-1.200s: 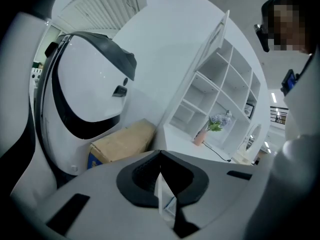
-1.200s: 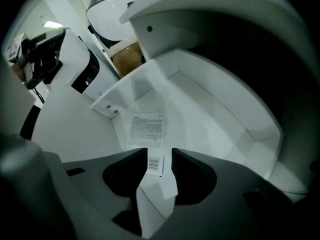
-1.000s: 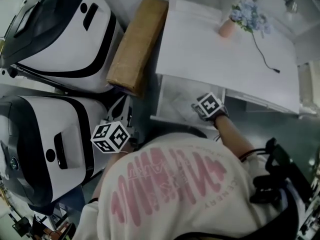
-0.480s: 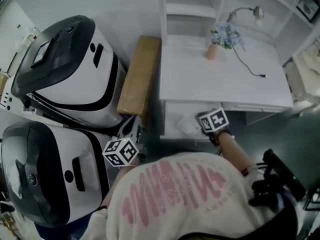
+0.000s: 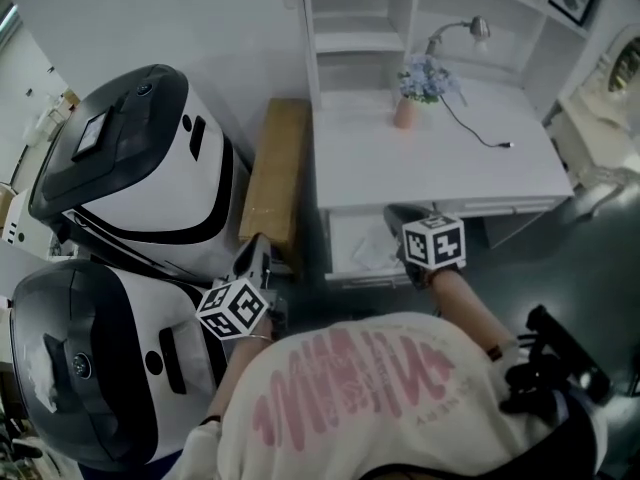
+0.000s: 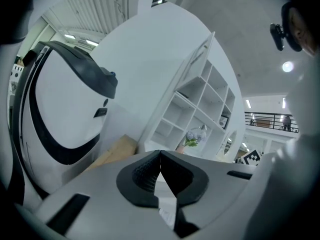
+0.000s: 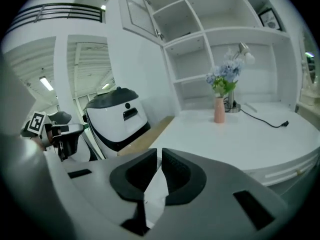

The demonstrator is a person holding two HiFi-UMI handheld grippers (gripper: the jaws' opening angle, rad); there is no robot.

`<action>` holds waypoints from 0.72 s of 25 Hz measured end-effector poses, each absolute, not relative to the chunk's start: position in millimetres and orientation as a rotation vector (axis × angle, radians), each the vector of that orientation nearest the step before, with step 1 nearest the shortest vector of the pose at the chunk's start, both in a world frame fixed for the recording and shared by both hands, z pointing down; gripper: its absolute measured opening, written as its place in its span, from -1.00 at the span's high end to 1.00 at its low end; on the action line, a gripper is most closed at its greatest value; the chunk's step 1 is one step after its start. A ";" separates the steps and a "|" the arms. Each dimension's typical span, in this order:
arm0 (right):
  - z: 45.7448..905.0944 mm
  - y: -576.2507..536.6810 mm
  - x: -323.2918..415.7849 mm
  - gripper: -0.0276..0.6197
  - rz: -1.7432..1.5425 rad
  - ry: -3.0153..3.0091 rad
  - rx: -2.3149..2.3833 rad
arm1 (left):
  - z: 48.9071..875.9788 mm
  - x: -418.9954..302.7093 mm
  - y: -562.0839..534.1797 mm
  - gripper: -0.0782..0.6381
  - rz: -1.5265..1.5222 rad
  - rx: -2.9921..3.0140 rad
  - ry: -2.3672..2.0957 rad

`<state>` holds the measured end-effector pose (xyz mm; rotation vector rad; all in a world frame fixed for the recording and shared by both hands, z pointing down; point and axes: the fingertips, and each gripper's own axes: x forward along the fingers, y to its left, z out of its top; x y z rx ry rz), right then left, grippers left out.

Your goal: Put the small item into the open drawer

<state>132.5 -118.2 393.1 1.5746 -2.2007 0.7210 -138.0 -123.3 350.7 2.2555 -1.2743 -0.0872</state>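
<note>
As right gripper [image 7: 160,153] closed | risen off drawer [image 5: 338,260] | small item [image 5: 372,255] inside

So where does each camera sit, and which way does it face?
Head view: on the person's head, steeply down onto the desk; shows shirt, left gripper, right gripper.
Left gripper view: on it, facing the shelves; jaws together.
Right gripper view: on it, facing across the desk; jaws have just been closing, a white patch between them, grip unclear.
All share the flower vase.

Two machines [image 5: 130,168], one vase [image 5: 404,113], one drawer [image 5: 342,243], perhaps one box [image 5: 272,183].
</note>
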 end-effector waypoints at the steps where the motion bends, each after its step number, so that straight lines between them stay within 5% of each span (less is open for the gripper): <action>1: 383.0 -115.9 131.6 0.77 0.694 -2.209 1.599 | 345.1 -138.5 -121.5 0.70 -0.095 2.266 -1.272; 18: 305.6 -51.3 116.5 0.85 0.446 -2.257 1.849 | 304.6 -118.0 -64.5 0.70 -0.158 2.420 -1.171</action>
